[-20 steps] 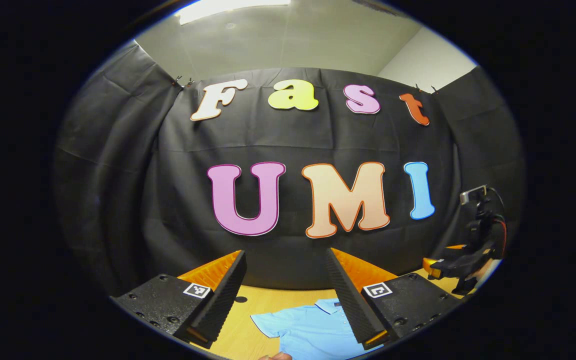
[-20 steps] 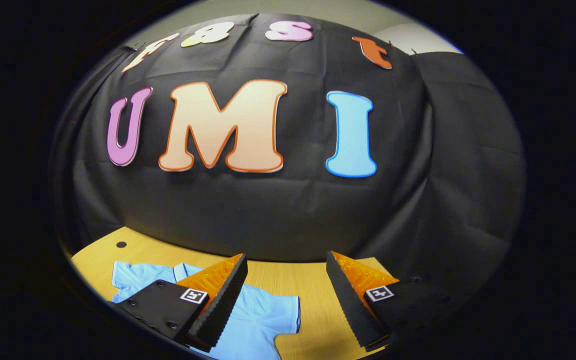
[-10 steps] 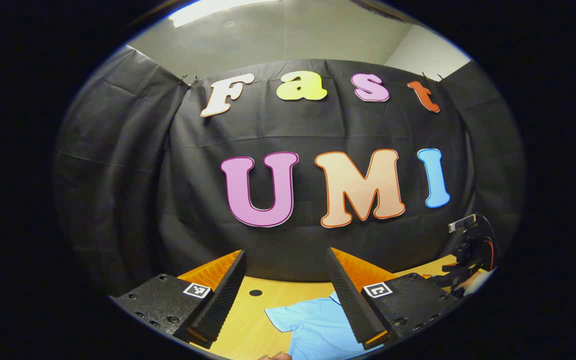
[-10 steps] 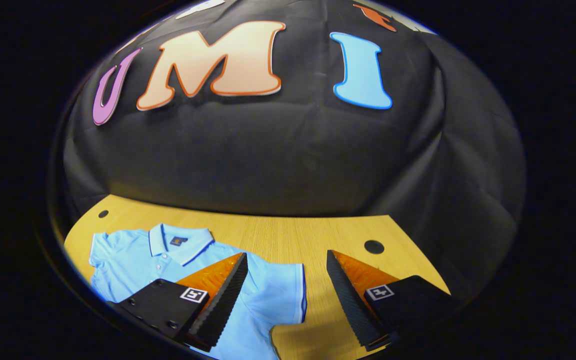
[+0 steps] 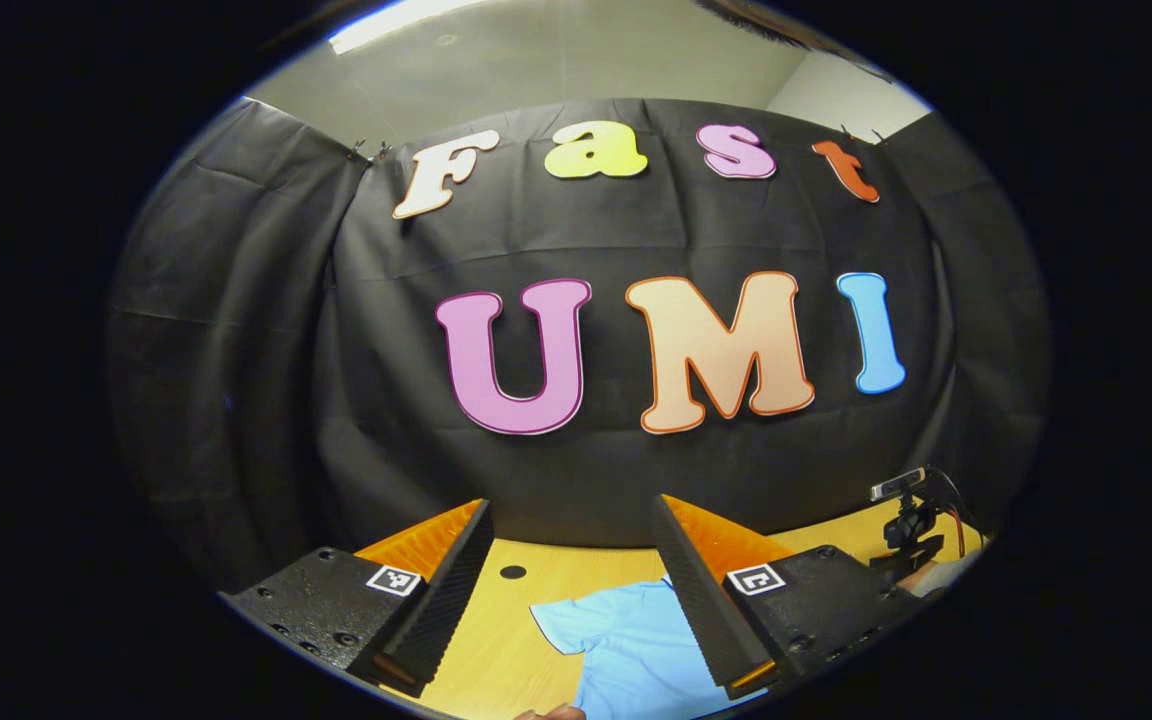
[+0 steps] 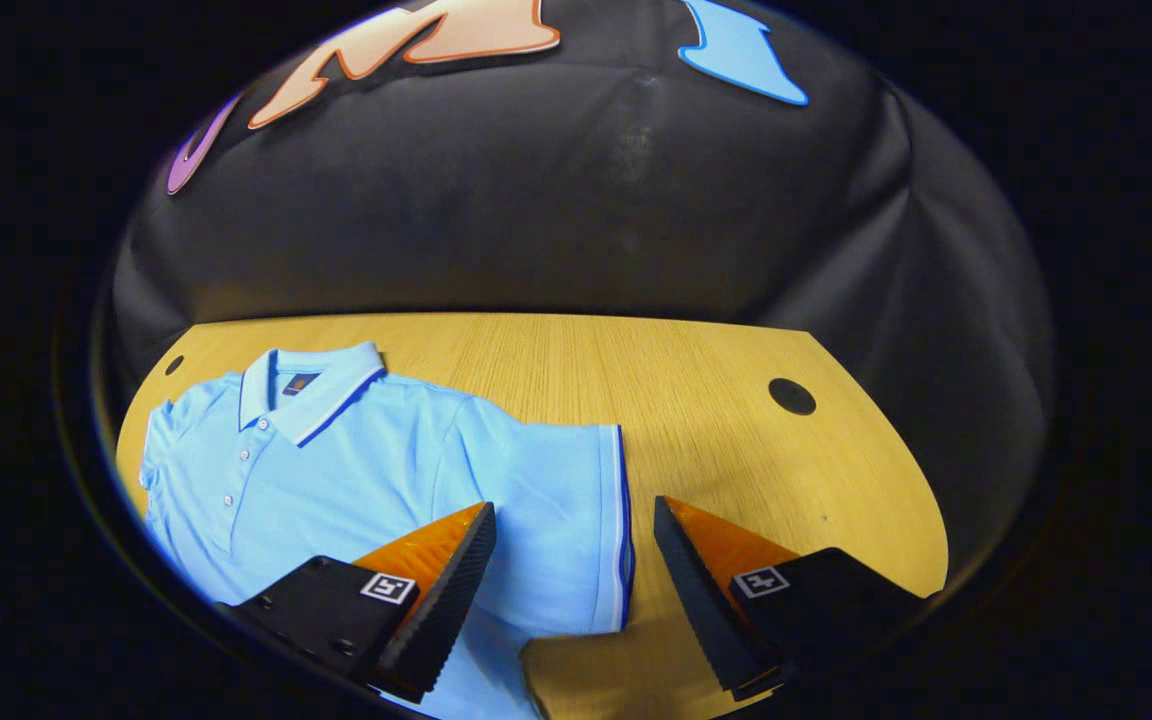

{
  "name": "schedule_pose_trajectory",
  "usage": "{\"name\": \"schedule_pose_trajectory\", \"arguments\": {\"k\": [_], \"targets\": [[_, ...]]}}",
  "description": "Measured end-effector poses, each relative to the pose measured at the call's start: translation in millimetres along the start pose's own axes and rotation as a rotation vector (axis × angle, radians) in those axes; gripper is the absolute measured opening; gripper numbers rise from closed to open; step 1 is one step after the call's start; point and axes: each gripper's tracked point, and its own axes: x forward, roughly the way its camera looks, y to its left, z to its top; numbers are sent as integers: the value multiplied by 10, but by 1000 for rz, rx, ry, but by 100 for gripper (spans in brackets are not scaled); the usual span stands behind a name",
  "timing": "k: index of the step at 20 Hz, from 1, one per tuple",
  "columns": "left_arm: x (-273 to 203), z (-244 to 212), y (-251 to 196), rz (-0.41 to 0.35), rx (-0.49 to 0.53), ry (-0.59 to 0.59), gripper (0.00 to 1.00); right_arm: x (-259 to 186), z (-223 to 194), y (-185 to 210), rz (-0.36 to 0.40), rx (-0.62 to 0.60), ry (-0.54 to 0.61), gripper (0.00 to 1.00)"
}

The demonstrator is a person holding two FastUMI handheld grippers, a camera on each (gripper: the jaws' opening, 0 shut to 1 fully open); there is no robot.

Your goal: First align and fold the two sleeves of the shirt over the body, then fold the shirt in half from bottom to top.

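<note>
Light-blue polo shirt (image 6: 356, 470) flat on wooden table (image 6: 696, 390), collar toward wall, sleeves spread, unfolded.

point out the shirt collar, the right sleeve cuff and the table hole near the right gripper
collar (image 6: 321, 392): right gripper view, on the folded-down flap.
sleeve cuff (image 6: 619, 520): right gripper view, on the striped edge of the sleeve.
table hole (image 6: 792, 396): right gripper view, centre of the dark round hole.

From my remote station I can read no text here: the small dark tag (image 6: 300, 383) inside the shirt (image 6: 376, 470) collar is too tiny to read, and the square markers (image 6: 386, 588) on the hand-held gripper fingers carry only coded patterns.
</note>
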Motion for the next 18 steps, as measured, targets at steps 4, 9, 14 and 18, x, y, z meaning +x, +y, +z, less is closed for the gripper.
{"name": "schedule_pose_trajectory", "arguments": {"k": [4, 9, 14, 18], "targets": [[9, -38, 13, 7, 4, 12, 95, 62, -52, 24, 21, 55, 25, 98], [33, -38, -38, -5, 9, 12, 95, 64, -89, 170, 82, 103, 21, 58], [23, -86, -30, -8, 1, 26, 95, 57, -49, 276, 100, 101, -4, 4], [20, -102, -17, -3, 0, 29, 95, -47, 202, 419, 152, 151, -63, 3]]}}
